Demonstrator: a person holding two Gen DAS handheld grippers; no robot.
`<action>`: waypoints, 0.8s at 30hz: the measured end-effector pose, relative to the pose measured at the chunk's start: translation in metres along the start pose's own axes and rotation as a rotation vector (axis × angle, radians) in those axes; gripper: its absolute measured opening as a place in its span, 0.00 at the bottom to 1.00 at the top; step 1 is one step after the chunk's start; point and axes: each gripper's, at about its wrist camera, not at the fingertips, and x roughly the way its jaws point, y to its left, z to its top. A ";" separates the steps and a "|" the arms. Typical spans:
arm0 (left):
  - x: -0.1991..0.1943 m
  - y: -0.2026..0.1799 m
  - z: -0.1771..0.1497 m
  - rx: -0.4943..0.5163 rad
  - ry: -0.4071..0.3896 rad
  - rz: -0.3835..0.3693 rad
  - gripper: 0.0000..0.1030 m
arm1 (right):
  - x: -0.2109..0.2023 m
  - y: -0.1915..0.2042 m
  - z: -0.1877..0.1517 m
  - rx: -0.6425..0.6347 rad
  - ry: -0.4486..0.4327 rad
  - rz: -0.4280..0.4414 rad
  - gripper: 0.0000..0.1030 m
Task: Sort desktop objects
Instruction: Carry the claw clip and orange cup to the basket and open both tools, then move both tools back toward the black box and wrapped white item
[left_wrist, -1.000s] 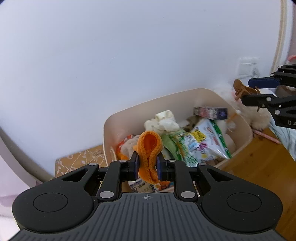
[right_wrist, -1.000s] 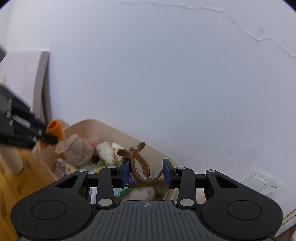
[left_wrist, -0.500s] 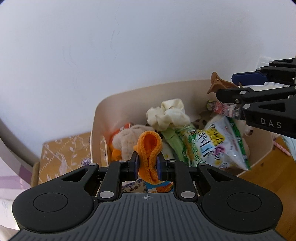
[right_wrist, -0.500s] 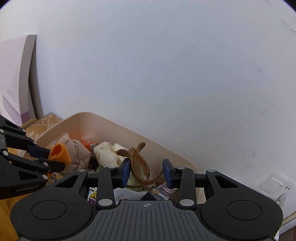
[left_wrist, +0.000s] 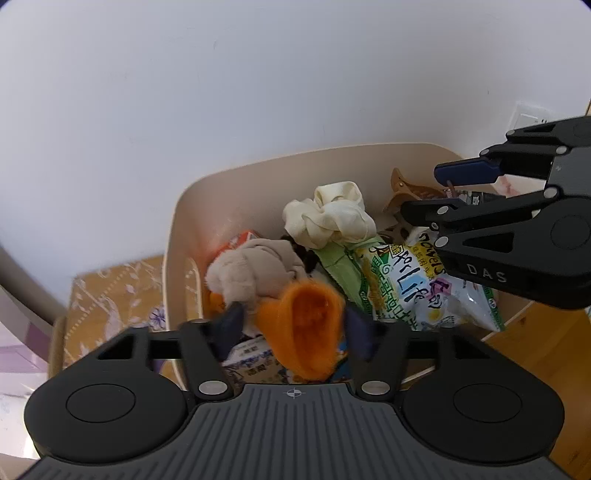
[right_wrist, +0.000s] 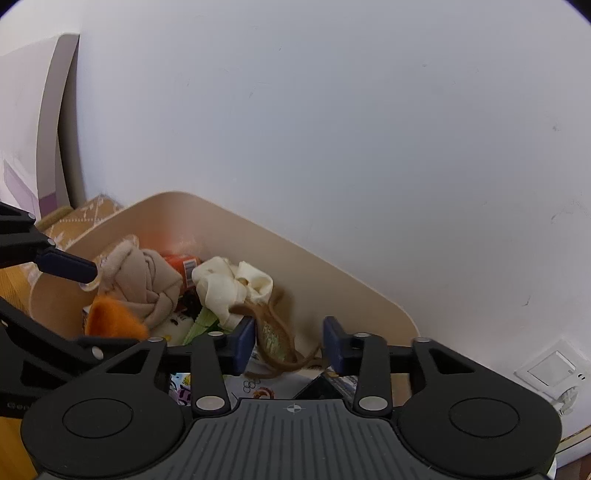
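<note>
A beige bin (left_wrist: 184, 206) against the white wall holds cloth bundles and snack packets. My left gripper (left_wrist: 293, 330) is over its near left part with its jaws spread; an orange sock (left_wrist: 306, 325) sits loose between them, blurred. My right gripper (right_wrist: 290, 345) is over the bin's right part with its jaws apart; a brown hair claw (right_wrist: 277, 336) hangs between them, blurred, touching neither pad clearly. In the left wrist view the right gripper (left_wrist: 436, 192) and the claw (left_wrist: 406, 188) show at the right. The orange sock also shows in the right wrist view (right_wrist: 110, 317).
In the bin lie a cream knotted cloth (left_wrist: 328, 214), a tan knotted cloth (left_wrist: 255, 269) and a green-white snack bag (left_wrist: 413, 280). A patterned cardboard box (left_wrist: 114, 291) stands left of the bin. A wall socket (right_wrist: 550, 373) is at the right.
Both grippers moved further over the bin and opened. The orange sock and the brown hair claw were let go and are dropping from between the jaws.
</note>
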 end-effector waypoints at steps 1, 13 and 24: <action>0.000 -0.001 -0.001 0.011 -0.004 0.007 0.69 | -0.002 -0.001 -0.001 0.002 -0.007 0.003 0.51; -0.014 0.000 -0.013 -0.002 -0.003 0.012 0.75 | -0.039 0.000 -0.014 0.034 -0.091 -0.013 0.70; -0.050 -0.005 -0.035 -0.085 -0.016 0.020 0.78 | -0.100 -0.017 -0.084 0.201 -0.252 -0.104 0.92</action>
